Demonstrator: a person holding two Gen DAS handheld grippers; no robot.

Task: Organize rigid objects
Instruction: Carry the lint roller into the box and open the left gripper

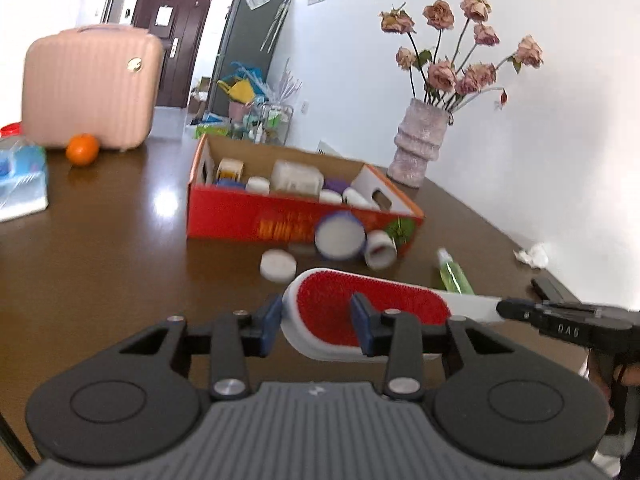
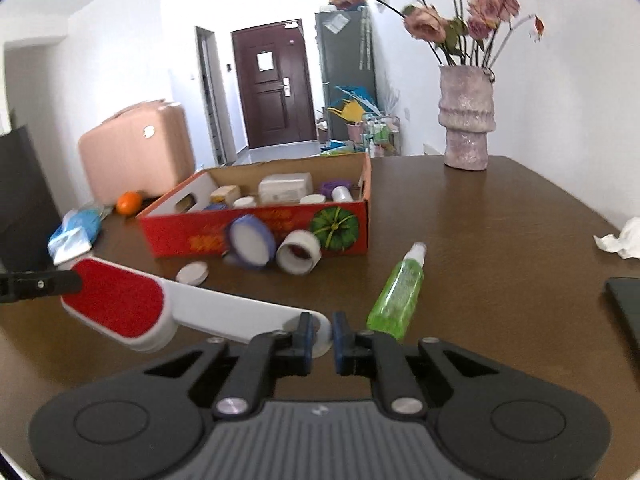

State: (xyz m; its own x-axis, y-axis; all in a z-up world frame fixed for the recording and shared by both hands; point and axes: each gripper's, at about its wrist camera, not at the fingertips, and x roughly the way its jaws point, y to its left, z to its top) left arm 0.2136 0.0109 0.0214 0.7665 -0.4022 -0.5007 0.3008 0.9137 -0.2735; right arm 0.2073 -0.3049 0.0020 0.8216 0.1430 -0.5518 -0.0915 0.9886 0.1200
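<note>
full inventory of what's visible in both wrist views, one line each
lint brush: 1, red pad on white body, held off the table at both ends
box: 1, red cardboard, mid table, jars and lids inside
tape rolls: 2, blue-rimmed and white, against the box front
round lid: 1, white, before the box
spray bottle: 1, green, lying right of the brush
orange: 1, by the pink case
vase: 1, pinkish, dried roses, far right
tissue: 1, white, right edge
left gripper: shut on the brush head
right gripper: shut on the handle end

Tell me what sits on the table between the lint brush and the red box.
In both views: a white lid, a blue-rimmed jar and a white tape roll, between lint brush and red box.
</note>
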